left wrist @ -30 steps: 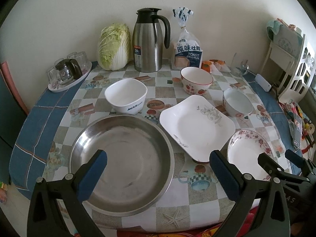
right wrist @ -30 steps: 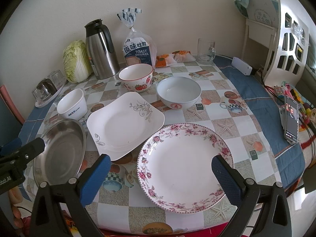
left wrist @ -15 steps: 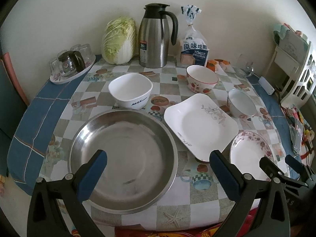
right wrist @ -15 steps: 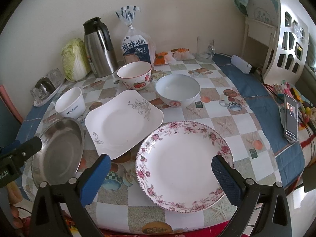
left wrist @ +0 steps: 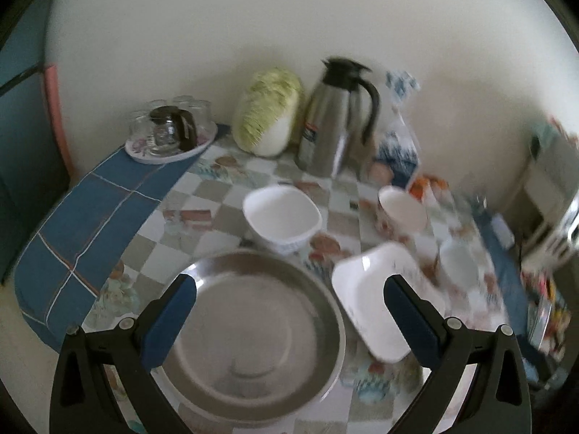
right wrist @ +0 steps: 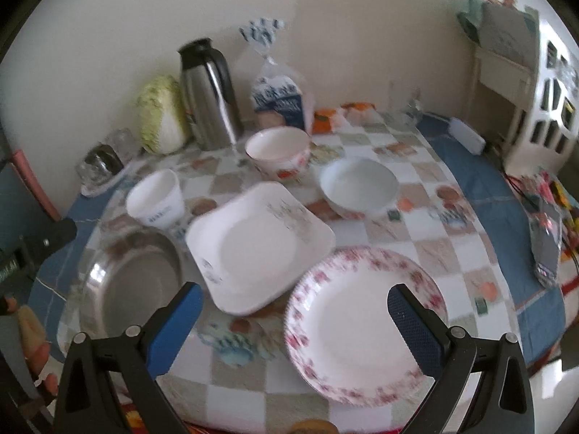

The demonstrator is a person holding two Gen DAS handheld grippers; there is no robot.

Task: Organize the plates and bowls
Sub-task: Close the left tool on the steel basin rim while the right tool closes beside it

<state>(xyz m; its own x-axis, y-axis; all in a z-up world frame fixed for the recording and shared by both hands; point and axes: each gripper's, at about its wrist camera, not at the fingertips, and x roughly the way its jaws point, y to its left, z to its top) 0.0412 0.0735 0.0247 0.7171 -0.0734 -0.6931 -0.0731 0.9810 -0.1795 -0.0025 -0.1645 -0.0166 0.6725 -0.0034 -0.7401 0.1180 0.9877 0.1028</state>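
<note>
Plates and bowls lie unstacked; left gripper [left wrist: 289, 314] and right gripper [right wrist: 295, 320] hang released. Floral plate [right wrist: 365, 322] sits under the right gripper; clamp its near rim squarely.

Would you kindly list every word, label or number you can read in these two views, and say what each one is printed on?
None can be read with certainty; both views are motion-blurred.
Bread bag: white print on a blue panel, too blurred to read.
Small white bowl: dark lettering on its side, too blurred to read.
Steel thermos: a small label low on its side, too small and blurred to read.
Left gripper body, at the right wrist view's edge: white letters, cut off and unreadable.
</note>
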